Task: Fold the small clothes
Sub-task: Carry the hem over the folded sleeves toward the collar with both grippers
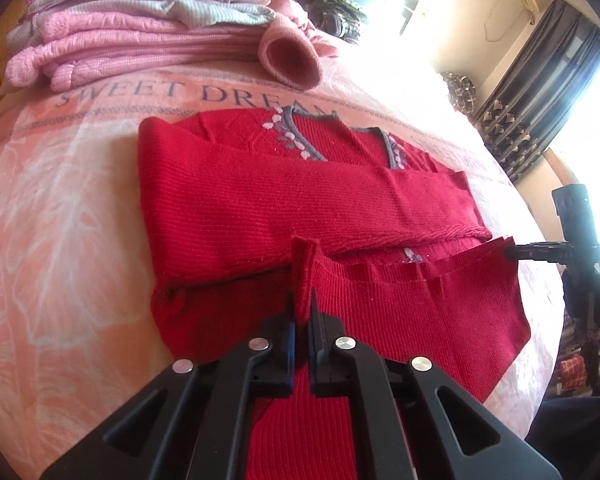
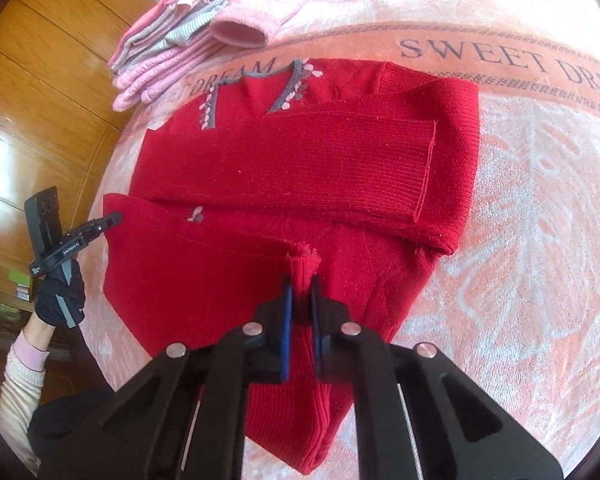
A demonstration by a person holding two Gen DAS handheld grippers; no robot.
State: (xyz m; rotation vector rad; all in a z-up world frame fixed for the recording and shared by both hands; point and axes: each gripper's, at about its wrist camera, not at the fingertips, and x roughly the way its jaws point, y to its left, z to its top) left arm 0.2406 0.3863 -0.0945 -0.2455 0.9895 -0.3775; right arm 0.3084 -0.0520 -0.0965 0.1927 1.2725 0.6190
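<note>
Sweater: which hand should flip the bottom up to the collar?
Probably both: left gripper and right gripper each pinch the lifted hem, so neither sits better.

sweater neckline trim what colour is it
Grey, with pink and white flower dots, on the red sweater neckline trim; clearest in the right wrist view.

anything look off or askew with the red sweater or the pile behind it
Nothing damaged. The red sweater lies flat, sleeves folded across, hem lifted by both grippers. Only oddity: a pink sleeve spills loose off the folded pink stack.
</note>
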